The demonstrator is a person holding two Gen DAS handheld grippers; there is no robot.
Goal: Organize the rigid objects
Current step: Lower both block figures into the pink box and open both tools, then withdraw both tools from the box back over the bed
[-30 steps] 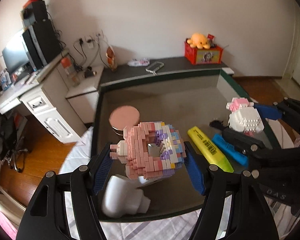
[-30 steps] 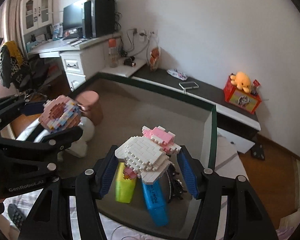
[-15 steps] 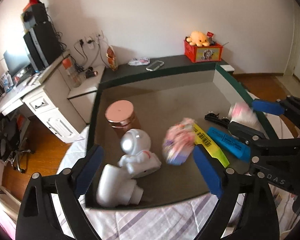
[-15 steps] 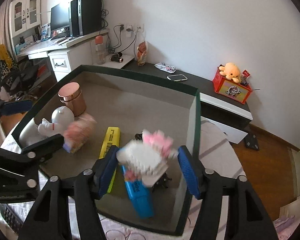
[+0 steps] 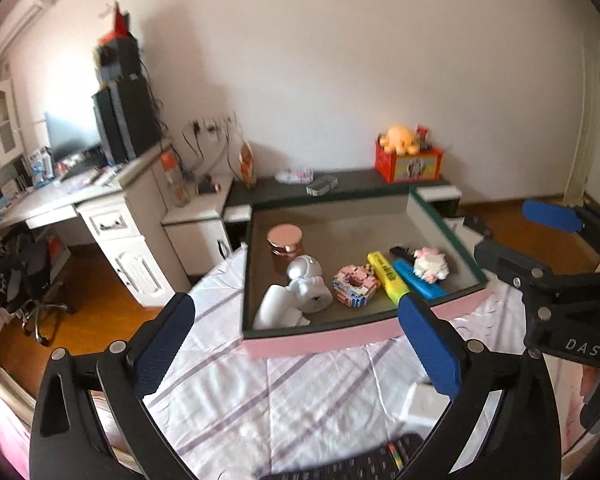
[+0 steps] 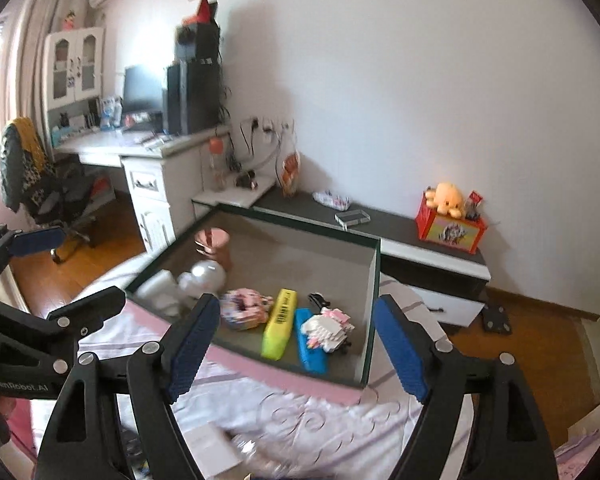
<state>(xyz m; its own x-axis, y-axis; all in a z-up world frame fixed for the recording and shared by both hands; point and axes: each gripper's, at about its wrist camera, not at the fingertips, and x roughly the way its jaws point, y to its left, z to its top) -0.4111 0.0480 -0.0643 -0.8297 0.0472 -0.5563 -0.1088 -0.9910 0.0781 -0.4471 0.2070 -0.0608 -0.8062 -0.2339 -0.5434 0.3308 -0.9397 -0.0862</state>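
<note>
A shallow dark tray (image 5: 364, 322) with a pink front edge sits on the bed. In it lie a pink brick donut (image 5: 355, 285), a white and pink brick cat (image 5: 431, 265), a yellow highlighter (image 5: 387, 276), a blue marker (image 5: 418, 284), a white robot figure (image 5: 304, 284) and a rose-gold jar (image 5: 285, 240). The same tray (image 6: 366, 360) shows in the right wrist view with the donut (image 6: 244, 312) and the cat (image 6: 327, 330). My left gripper (image 5: 296, 348) is open and empty, held back above the bedsheet. My right gripper (image 6: 296, 350) is open and empty, also in front of the tray.
A striped white bedsheet (image 5: 300, 392) lies under the tray. A black keyboard (image 5: 360, 462) is at the near edge. A white desk (image 5: 112, 216) with a monitor stands left. A low dark shelf (image 5: 340, 188) with a red box (image 5: 408, 162) stands behind.
Both grippers let go of their brick models, which dropped into the tray. Both grippers then pulled back and up, away from the tray, with jaws wide open.
</note>
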